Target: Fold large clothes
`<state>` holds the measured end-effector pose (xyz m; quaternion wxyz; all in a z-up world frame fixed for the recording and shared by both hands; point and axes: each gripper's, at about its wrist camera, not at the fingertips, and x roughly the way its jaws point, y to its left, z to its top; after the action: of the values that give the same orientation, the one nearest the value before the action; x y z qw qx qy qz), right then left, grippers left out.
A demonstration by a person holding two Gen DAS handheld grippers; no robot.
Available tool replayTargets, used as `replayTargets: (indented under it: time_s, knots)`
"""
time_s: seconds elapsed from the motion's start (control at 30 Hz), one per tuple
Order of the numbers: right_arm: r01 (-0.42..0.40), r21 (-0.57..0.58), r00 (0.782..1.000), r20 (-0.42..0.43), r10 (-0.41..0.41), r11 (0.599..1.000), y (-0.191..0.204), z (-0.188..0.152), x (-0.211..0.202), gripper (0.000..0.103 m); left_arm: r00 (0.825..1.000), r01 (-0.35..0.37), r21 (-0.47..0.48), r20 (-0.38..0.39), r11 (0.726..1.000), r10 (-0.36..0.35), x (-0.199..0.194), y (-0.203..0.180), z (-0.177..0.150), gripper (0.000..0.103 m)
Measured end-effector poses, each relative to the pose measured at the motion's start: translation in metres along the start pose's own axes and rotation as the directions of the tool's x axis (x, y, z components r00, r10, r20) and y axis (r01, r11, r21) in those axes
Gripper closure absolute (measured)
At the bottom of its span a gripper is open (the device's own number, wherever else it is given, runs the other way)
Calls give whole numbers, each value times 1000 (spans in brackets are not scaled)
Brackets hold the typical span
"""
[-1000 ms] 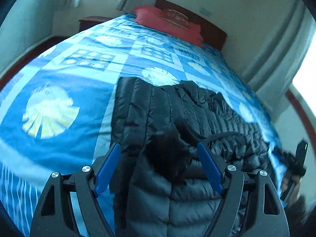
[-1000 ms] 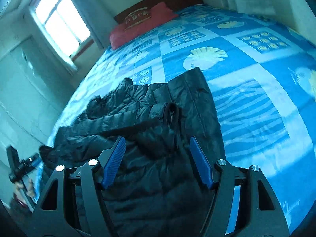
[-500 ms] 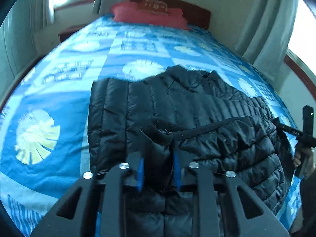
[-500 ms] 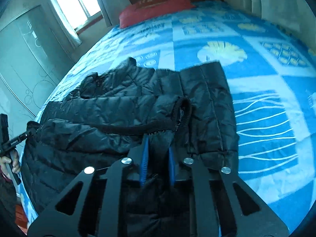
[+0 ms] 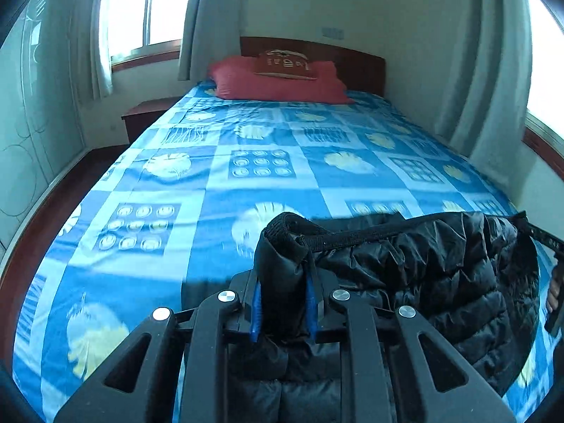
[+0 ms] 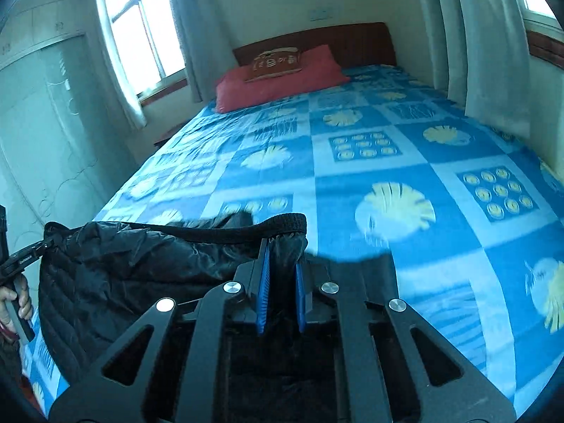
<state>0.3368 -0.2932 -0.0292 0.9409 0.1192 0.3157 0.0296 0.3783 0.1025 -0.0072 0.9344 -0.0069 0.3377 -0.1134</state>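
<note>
Your left gripper (image 5: 282, 303) has just closed and now pinches one corner of the black puffer jacket (image 5: 440, 275) between its blue pads. Your right gripper (image 6: 281, 290), also just closed, clamps the other corner, so the jacket's banded edge (image 6: 218, 231) hangs stretched between them above the blue patterned bedspread (image 6: 405, 162).

Materials and finishes, both wrist views.

Jacket (image 5: 440, 275): black quilted synthetic shell, slight sheen, puffy and creased; hem band (image 6: 282, 224) ribbed knit, matt. Left gripper (image 5: 282, 303) and right gripper (image 6: 281, 289): matt black plastic frames, bright metal screw heads, blue ribbed rubbery pads (image 6: 263, 282). Bedspread (image 5: 246, 183): smooth printed cloth, faintly glossy, lightly wrinkled. Pillow (image 5: 278, 84): red cloth, matt. Headboard (image 6: 352, 44): dark wood, smooth, low gloss. Curtains (image 5: 493, 70): pale soft fabric. Wardrobe doors (image 6: 38, 134): frosted, glassy.
</note>
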Motion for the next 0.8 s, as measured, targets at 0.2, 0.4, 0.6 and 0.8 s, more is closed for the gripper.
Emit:
replayTargets:
  time_s: [0.2,0.4,0.6,0.8]
  knots:
    - [59,-2,994,-87,-59,998,-10,-1,77,91,993,-89,24,-72,996,90,75,3,8,83]
    - [103,-4,979,-175,-102,995,-24,-22,128,91,979,-131,-2,-157,991,129,123,17,-20,83]
    - [128,39,966,-233,-115,991,-35,-35,149,79,978,-111,-48,-184,993,100,137,26,-34,74]
    - [139,118,978,-173,-117,983,-45,-28,121,49,988,-114,-178,-123,977,93,103,53,-30,30]
